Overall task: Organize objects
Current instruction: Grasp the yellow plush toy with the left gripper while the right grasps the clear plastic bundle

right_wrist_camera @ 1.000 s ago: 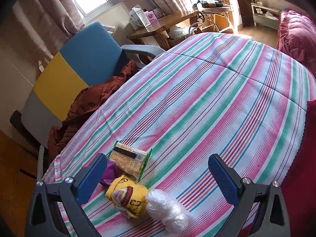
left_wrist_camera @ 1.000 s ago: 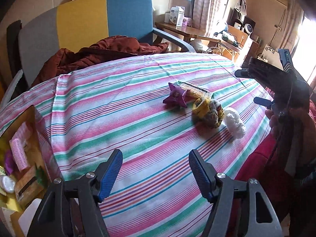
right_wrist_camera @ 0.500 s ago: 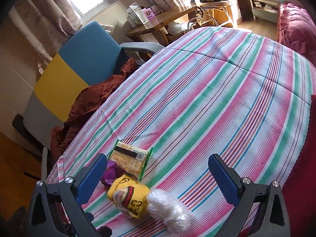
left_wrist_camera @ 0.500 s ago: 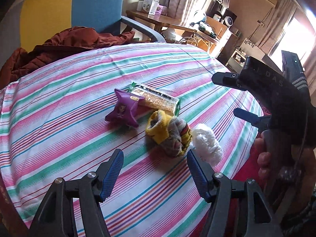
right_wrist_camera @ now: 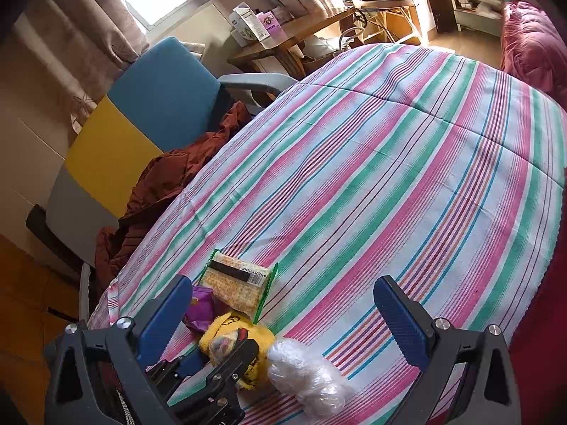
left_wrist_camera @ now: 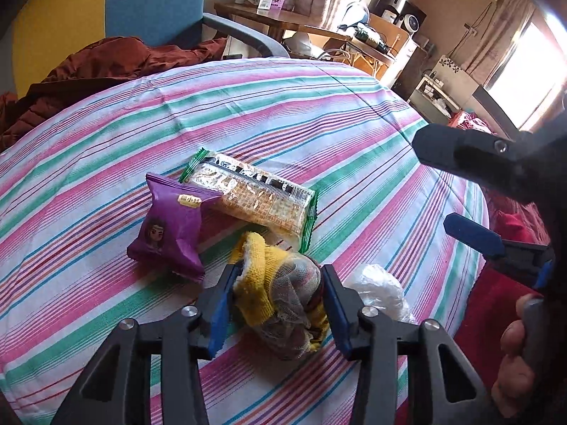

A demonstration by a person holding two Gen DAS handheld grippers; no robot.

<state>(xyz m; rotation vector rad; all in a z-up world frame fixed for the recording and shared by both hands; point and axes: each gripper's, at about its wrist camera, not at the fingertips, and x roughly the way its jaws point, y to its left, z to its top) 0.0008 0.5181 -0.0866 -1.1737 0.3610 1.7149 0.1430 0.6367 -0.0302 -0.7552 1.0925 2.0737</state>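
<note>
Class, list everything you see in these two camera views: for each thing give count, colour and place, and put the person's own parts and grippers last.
yellow sock bundle: one, yellow with a mesh-covered striped part, on the bedspread between the left gripper's fingers
purple snack packet: one, purple, left of the bundle, touching the cracker packet
cracker packet: one, clear with green edges, behind the bundle
plastic bag wad: one, clear white, right of the bundle
striped bedspread: one, pink, green, white, under everything
chair: one, blue, yellow, grey, beyond the bed
brown garment: one, rust brown, on the chair
wooden desk: one, brown, by the window, boxes on it
hand: one, lower right, holding the right gripper
left gripper: one, black and blue, around the bundle
right gripper: one, black and blue, open above the bed
</note>
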